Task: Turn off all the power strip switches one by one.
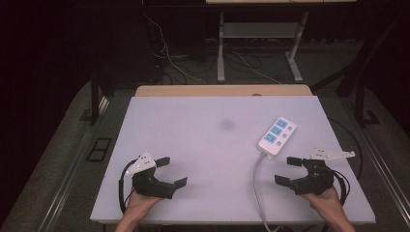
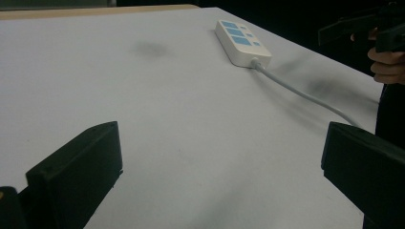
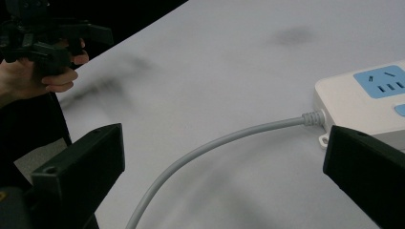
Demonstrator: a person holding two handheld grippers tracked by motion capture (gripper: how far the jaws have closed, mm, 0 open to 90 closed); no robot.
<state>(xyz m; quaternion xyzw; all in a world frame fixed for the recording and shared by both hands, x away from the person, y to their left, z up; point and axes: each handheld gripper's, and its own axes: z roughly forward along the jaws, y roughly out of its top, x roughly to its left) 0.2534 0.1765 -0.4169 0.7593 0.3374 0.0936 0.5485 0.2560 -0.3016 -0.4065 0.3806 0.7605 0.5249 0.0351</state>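
both grippers near table (image 1: 193,121) front edge, jaws wide, empty: left gripper (image 1: 175,171) at 7 o'clock, right gripper (image 1: 288,170) at 5; power strip (image 1: 277,135) at 2, cord (image 1: 256,181) trailing to 6.

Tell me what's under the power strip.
The power strip lies flat on the white table, its grey cord running toward the near edge. Its underside is hidden.

The left gripper (image 2: 222,171) has its two black jaws wide apart, with only bare white table (image 2: 143,105) between them. Far ahead and to the right lies a white power strip (image 2: 241,43). Its grey cable (image 2: 305,93) runs back toward the right jaw. The right gripper (image 2: 367,28) is at the upper right.
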